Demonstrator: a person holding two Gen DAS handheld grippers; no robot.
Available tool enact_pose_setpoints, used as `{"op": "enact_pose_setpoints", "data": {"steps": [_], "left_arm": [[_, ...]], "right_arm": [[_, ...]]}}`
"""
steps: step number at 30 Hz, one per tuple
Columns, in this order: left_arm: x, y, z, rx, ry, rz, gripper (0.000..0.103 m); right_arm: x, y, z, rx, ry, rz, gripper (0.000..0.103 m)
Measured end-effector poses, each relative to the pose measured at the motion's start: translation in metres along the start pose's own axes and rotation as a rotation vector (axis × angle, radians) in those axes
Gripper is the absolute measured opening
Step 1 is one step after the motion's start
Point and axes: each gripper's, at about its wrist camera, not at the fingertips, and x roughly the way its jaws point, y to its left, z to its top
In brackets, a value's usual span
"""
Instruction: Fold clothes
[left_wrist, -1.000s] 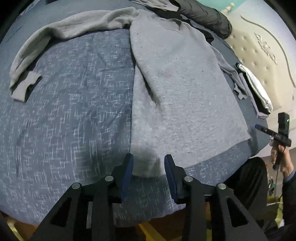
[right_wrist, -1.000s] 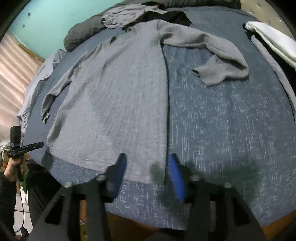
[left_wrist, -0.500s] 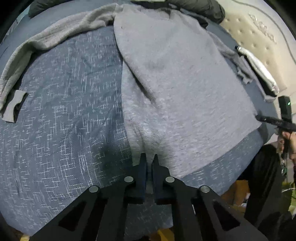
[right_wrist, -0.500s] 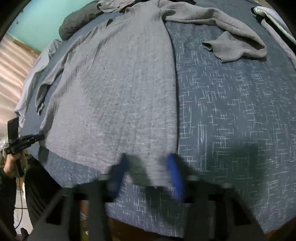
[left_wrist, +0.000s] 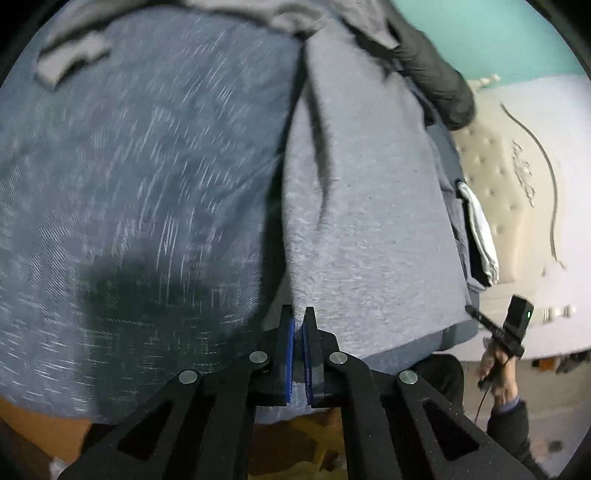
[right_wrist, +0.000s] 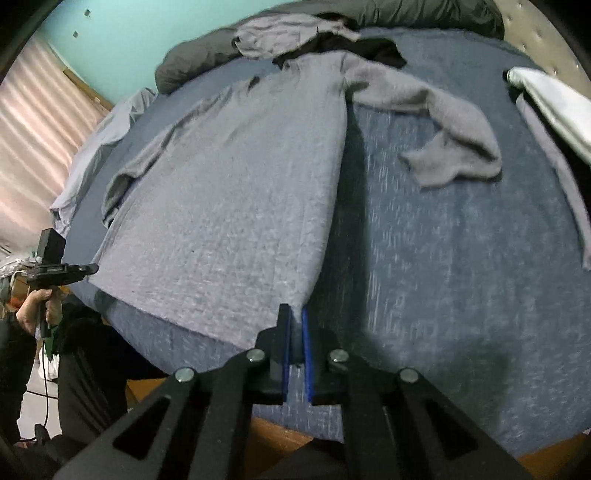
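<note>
Left gripper: the left gripper (left_wrist: 299, 325), bottom centre of its own view, has its blue pads pinched narrow on one lower corner of the grey sweater (left_wrist: 369, 221); the cloth rises straight out from between the pads.
Right gripper: the right gripper (right_wrist: 295, 325), bottom centre of its view, has just been closing and now clamps the other lower corner of the grey sweater (right_wrist: 229, 206), with knit visible between the pads.
Sweater: it lies flat, hem toward the lower edge of both views and collar toward the top, on the blue bedspread (right_wrist: 461, 258); one sleeve (right_wrist: 454, 140) curls out at upper right of the right view.
Step in hand: judged as the start of a hem-to-collar fold, both corners taken.
Doing it well: lift both corners together and level, keep the hem taut between them, and carry it toward the top of the frame so the edge lands square.
Watch: the loose sleeve probably needs laying inward, or it will stick out.
Surroundings: dark bedding (right_wrist: 207, 55) and a white garment (right_wrist: 554, 107) sit along the upper edges, apart from the fold path.
</note>
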Motion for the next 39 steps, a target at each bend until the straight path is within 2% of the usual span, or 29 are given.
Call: {"op": "enact_pose_setpoints", "data": {"steps": [5, 7, 9, 11, 13, 17, 21, 24, 25, 26, 27, 33, 36, 39], "left_arm": [[0.005, -0.009, 0.004, 0.045, -0.010, 0.087, 0.009], [-0.003, -0.017, 0.008, 0.074, -0.032, 0.131, 0.029], [-0.014, -0.026, 0.012, 0.098, -0.074, 0.177, 0.037], [-0.019, -0.033, 0.017, 0.122, -0.123, 0.202, 0.037], [-0.015, -0.041, 0.026, 0.151, -0.135, 0.199, 0.037], [0.018, -0.069, 0.035, 0.249, -0.108, 0.219, 0.037], [0.057, -0.086, 0.059, 0.333, -0.064, 0.299, 0.037], [0.076, -0.083, 0.069, 0.332, -0.044, 0.327, 0.037], [0.080, -0.081, 0.072, 0.330, -0.035, 0.328, 0.032], [0.083, -0.081, 0.074, 0.335, -0.029, 0.331, 0.022], [0.083, -0.082, 0.076, 0.341, -0.029, 0.332, 0.003], [0.039, -0.091, 0.086, 0.334, -0.116, 0.243, 0.003], [0.009, -0.083, 0.094, 0.304, -0.162, 0.221, 0.003], [-0.019, -0.055, 0.097, 0.233, -0.192, 0.201, 0.003]], "right_arm": [[0.019, 0.001, -0.007, 0.019, 0.026, -0.007, 0.005], [0.023, 0.000, -0.007, 0.030, 0.032, -0.004, 0.005], [0.023, -0.002, -0.007, 0.039, 0.037, 0.001, 0.006], [0.023, -0.005, -0.007, 0.052, 0.034, 0.009, 0.009], [0.022, -0.008, -0.006, 0.069, 0.025, 0.011, 0.009], [0.019, -0.008, -0.003, 0.084, -0.002, 0.000, 0.014], [0.013, -0.007, -0.001, 0.086, -0.020, -0.002, 0.018], [0.009, -0.004, 0.000, 0.080, -0.031, 0.005, 0.021], [0.007, -0.002, 0.000, 0.079, -0.035, 0.007, 0.021], [0.005, -0.001, 0.000, 0.077, -0.038, 0.009, 0.021], [0.004, 0.000, 0.000, 0.074, -0.040, 0.010, 0.021], [0.003, 0.005, 0.005, 0.066, -0.047, 0.014, 0.022], [0.004, 0.006, 0.009, 0.061, -0.048, 0.013, 0.022], [0.006, 0.008, 0.012, 0.059, -0.049, 0.005, 0.024]]}}
